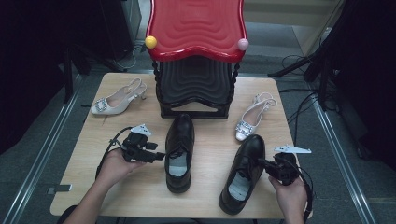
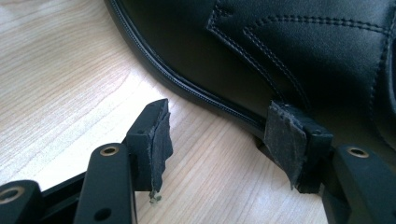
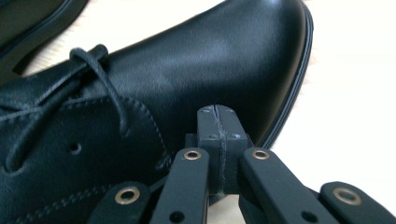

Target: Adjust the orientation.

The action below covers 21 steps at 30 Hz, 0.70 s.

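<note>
Black shoes, two of them, sit on the wooden table (image 1: 93,154) in front of the red shoe rack (image 1: 196,28), which I use as the landmark. The left black shoe (image 1: 180,151) stands just in front of the rack, its toe nearly at the rack's black foot. The right black shoe (image 1: 243,172) lies farther from the rack, off to its right, and it is turned a bit crooked. Two white heeled shoes rest near the rack too, one (image 1: 116,99) on its left side and one (image 1: 250,119) on its right side.

The left gripper (image 1: 159,156) has its jaws spread wide, right next to the left black shoe. One pad (image 2: 285,137) looks like it touches the shoe's side, and the other pad (image 2: 159,140) is out over bare table. The right gripper (image 3: 218,123) has its jaws pressed tight together with nothing between them, up against the side of the right black shoe.

What could go wrong? Closed jaws can only push, so the right shoe may slide or spin and end up more crooked. The smooth leather could let the tip slip off. The left jaws straddle only the shoe's edge, so a squeeze there may pinch thin leather and lose it, or tip the shoe over.
</note>
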{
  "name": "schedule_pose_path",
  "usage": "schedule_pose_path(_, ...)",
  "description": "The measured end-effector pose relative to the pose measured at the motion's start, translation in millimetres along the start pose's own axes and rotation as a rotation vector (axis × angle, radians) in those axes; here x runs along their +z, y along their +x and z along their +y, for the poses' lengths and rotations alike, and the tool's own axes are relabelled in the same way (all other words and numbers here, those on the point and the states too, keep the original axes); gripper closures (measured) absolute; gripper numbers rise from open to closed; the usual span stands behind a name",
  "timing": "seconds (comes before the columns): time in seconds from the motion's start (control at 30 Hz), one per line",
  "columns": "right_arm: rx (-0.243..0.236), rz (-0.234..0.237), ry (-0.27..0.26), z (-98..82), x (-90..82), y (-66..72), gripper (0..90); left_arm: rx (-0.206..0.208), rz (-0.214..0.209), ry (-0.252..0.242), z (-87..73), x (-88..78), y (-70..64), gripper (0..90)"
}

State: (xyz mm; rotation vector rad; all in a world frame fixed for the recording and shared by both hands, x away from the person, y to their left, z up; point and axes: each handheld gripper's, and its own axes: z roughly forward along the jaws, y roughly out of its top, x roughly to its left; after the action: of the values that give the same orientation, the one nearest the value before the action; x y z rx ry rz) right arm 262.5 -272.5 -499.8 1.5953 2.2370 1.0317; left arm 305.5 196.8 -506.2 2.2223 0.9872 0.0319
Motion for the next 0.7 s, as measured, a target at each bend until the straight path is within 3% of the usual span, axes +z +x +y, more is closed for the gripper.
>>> schedule_pose_path(0.2,0.004,0.034,-0.007,6.1,6.5,-1.1,90.0,-0.001,-0.003,0.002,-1.3,0.7,-0.8,40.7)
schedule_pose_path(0.7,-0.015,0.064,-0.031,19.3,22.7,2.1,90.0,-0.003,0.001,0.006,-2.4,1.2,-2.0,40.6)
